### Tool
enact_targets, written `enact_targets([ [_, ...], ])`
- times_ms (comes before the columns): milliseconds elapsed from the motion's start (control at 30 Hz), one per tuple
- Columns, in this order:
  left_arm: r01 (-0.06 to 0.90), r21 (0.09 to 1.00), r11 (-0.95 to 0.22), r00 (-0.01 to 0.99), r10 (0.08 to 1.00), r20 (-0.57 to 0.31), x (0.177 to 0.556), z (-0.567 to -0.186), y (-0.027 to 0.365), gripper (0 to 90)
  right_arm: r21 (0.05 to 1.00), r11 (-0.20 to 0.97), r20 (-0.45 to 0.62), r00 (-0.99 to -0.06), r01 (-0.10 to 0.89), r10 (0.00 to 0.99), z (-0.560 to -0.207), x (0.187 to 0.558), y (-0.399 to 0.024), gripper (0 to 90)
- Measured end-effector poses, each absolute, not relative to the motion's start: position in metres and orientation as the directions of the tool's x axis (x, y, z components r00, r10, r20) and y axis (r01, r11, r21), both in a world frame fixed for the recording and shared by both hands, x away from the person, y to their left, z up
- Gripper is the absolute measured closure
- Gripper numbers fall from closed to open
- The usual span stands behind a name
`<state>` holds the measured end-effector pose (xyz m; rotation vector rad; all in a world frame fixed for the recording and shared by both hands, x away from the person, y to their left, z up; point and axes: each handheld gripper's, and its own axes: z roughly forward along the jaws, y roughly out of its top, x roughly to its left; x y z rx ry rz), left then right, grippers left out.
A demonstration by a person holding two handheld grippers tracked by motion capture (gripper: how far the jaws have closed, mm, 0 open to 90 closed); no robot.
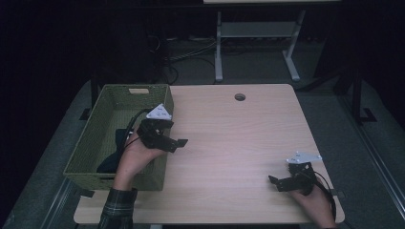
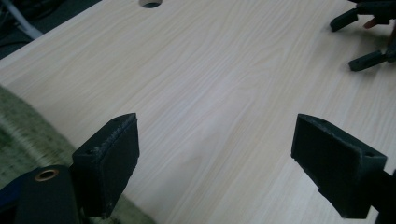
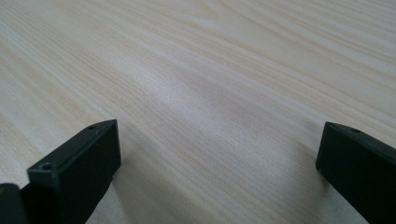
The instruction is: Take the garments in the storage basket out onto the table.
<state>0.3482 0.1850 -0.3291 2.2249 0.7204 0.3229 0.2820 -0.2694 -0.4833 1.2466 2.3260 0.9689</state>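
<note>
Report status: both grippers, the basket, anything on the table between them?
Left gripper open, empty, at green basket edge. Right gripper open, empty, low over table. Dark item in basket, unidentifiable. Tabletop between grippers bare.

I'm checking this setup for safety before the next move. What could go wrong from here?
1. The left hand-held gripper hangs open over the near right rim of the green woven basket; a sideways move could catch the rim and shift the basket.
2. The right hand-held gripper is open, low over the table near its front right edge, with its cable trailing there; that might snag.
</note>
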Motion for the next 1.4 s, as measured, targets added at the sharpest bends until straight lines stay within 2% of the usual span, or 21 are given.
enact_targets([
  [867, 0.443, 0.755, -0.484, 0.727, 0.686, 0.013, 0.346, -0.320, 0.254, 14.7, 0.699, 0.387, 0.029, -0.564, 0.602, 0.825, -0.483, 0.282, -0.269, 0.0],
  [1400, 0.495, 0.737, -0.460, 0.665, 0.747, 0.020, 0.351, -0.331, 0.287, 14.7, 0.698, 0.387, 0.030, -0.565, 0.602, 0.825, -0.483, 0.282, -0.269, 0.0],
])
